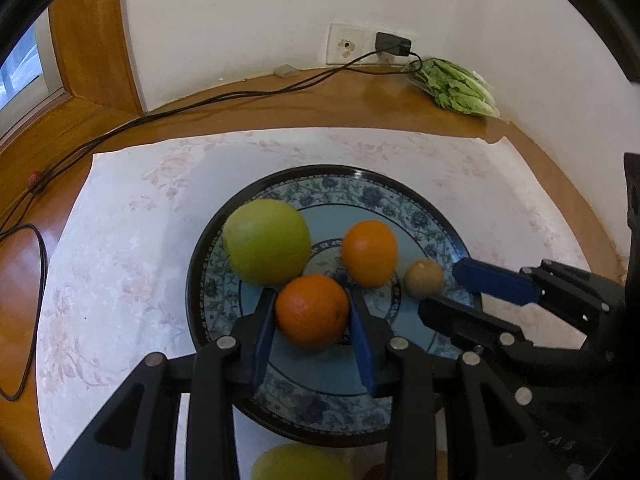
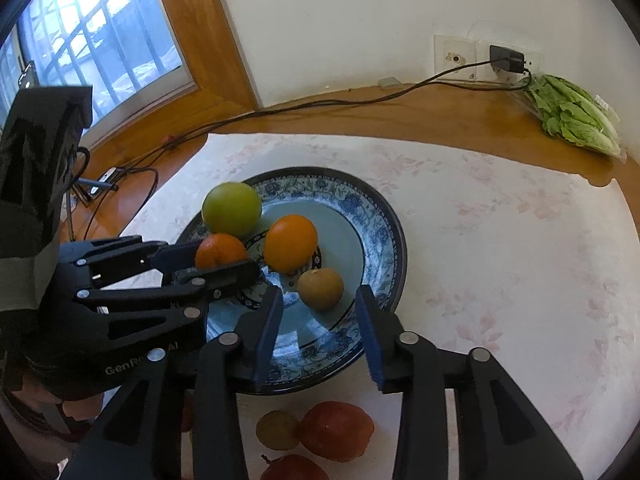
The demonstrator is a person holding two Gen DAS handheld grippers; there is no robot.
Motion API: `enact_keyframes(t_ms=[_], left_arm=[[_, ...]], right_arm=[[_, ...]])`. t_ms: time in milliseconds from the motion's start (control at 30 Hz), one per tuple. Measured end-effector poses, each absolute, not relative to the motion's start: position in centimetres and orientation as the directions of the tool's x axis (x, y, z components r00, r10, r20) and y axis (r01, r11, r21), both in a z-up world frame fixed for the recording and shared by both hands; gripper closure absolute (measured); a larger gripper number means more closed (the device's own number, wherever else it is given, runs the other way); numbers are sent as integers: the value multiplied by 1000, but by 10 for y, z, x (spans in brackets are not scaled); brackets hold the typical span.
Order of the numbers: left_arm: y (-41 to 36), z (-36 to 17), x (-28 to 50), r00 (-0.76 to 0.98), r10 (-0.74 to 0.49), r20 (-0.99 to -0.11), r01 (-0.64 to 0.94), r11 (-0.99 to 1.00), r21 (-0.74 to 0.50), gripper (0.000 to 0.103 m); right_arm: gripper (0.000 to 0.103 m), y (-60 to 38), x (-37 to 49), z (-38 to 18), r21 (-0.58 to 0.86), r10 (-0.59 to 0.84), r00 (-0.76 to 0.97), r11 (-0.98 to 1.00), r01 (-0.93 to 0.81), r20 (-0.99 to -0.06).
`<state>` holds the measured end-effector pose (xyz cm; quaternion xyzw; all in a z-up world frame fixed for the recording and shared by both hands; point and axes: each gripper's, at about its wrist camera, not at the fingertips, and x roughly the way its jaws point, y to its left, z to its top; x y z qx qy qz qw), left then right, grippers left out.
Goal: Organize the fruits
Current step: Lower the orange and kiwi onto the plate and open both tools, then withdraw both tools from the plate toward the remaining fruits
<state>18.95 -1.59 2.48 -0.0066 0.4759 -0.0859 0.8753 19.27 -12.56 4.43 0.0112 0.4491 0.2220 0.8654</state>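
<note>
Your left hand-held gripper (image 1: 312,312) clamps the orange (image 1: 312,310) above the plate (image 1: 400,184) for placing; right hand-held gripper (image 2: 318,312) gapes empty, brown fruit (image 2: 320,289) just ahead.

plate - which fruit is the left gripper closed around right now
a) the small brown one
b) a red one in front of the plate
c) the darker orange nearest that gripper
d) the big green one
c: in the left wrist view the left gripper has its blue pads against both sides of the darker orange on the plate; the green fruit and small brown fruit sit free.
</note>
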Motion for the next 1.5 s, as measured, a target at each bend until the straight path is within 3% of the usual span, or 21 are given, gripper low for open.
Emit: enact_keyframes(t_ms=[567, 1500], left_arm=[[-24, 50, 160, 547, -202, -812, 189, 975, -116, 64], [6, 60, 107, 545, -206, -813, 96, 978, -184, 61]], right_arm=[[59, -140, 170, 63, 231, 378, 509, 916, -329, -773], [58, -157, 119, 68, 253, 361, 501, 929, -271, -787]])
